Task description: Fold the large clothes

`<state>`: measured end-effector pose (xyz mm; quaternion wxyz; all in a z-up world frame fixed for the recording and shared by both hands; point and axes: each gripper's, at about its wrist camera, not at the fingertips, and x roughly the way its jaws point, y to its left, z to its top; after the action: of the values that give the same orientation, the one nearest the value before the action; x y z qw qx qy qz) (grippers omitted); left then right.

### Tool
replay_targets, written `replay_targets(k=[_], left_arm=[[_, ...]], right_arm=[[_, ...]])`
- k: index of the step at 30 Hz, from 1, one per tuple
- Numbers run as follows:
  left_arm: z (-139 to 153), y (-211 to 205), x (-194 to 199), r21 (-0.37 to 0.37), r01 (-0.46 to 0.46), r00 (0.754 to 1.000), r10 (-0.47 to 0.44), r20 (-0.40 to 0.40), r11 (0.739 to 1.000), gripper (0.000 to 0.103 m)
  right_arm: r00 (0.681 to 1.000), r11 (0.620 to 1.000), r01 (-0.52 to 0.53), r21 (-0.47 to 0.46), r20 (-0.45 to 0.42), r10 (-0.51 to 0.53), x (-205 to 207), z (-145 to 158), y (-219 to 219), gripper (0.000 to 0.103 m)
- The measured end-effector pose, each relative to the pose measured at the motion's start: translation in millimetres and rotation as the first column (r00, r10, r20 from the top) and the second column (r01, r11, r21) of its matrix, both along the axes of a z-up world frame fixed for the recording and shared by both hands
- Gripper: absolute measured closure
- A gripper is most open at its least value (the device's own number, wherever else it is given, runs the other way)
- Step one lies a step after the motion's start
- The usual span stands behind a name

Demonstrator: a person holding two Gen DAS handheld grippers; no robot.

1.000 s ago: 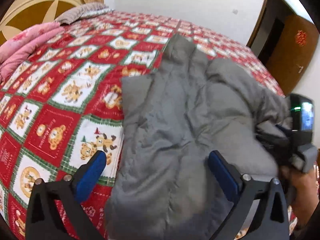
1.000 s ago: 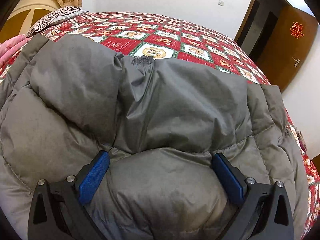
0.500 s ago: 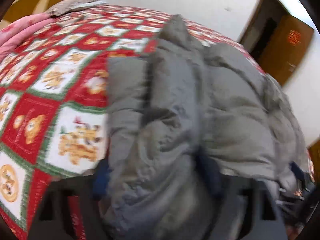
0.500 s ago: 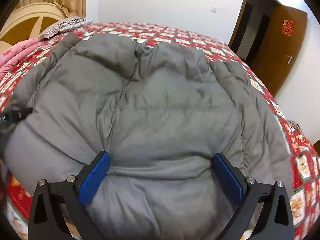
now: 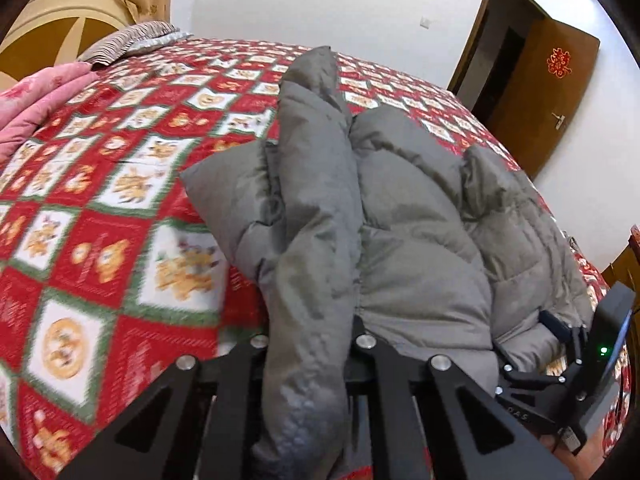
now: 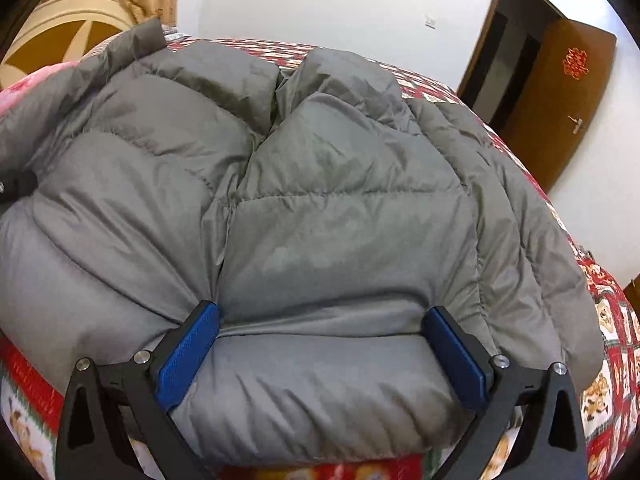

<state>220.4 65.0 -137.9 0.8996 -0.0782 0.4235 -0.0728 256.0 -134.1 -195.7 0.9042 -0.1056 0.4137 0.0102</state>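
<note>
My left gripper [image 5: 308, 344] – jaws just closed, now clamped on a fold of the grey down jacket [image 5: 400, 216]; the pinched strip runs up betw. the arms, pads hidden by fabric. My right gripper [image 6: 320, 340] – jaws wide apart, blue pads [image 6: 188, 356] pressing down on the jacket's near edge, padding bulging betw. them, not pinched. Jacket lies spread on the bed w/ red-and-white bear-print quilt [image 5: 100, 220], near the front edge. Pink blanket [image 5: 28, 104] and striped pillow [image 5: 128, 42] at far left by the headboard [image 5: 48, 24]. Brown door [image 5: 548, 92] stands open at right.
</note>
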Motion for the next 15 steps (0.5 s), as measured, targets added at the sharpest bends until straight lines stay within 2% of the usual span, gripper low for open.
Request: replay_targets(k=[3,6,10,12,15], left_arm=[[9,27,-16,0.01,-0.032,0.999,0.032,0.002,0.999,0.092],[22,52,-24,0.067,-0.067,0.997,0.065,0.034,0.995,0.092],[50,72,-34,0.112,-0.113,0.991,0.104,0.083,0.987,0.092],[65,68,-36,0.138,-0.106,0.99,0.091,0.111,0.985,0.092],[84,40,-38,0.187,-0.069,0.987,0.04,0.157,0.98,0.093]], right_arm=[[0.997,0.997,-0.076,0.033,-0.022,0.076,-17,7,8,0.002],[0.991,0.983,-0.133,0.127,-0.013,0.136,-30,28,1,0.002],[0.996,0.982,-0.045,0.182,0.09,0.029,-33,57,-38,0.002],[0.996,0.987,0.025,0.156,0.086,-0.038,-18,59,-56,0.002],[0.994,0.982,0.101,0.16,0.028,-0.106,0,47,-86,0.002]])
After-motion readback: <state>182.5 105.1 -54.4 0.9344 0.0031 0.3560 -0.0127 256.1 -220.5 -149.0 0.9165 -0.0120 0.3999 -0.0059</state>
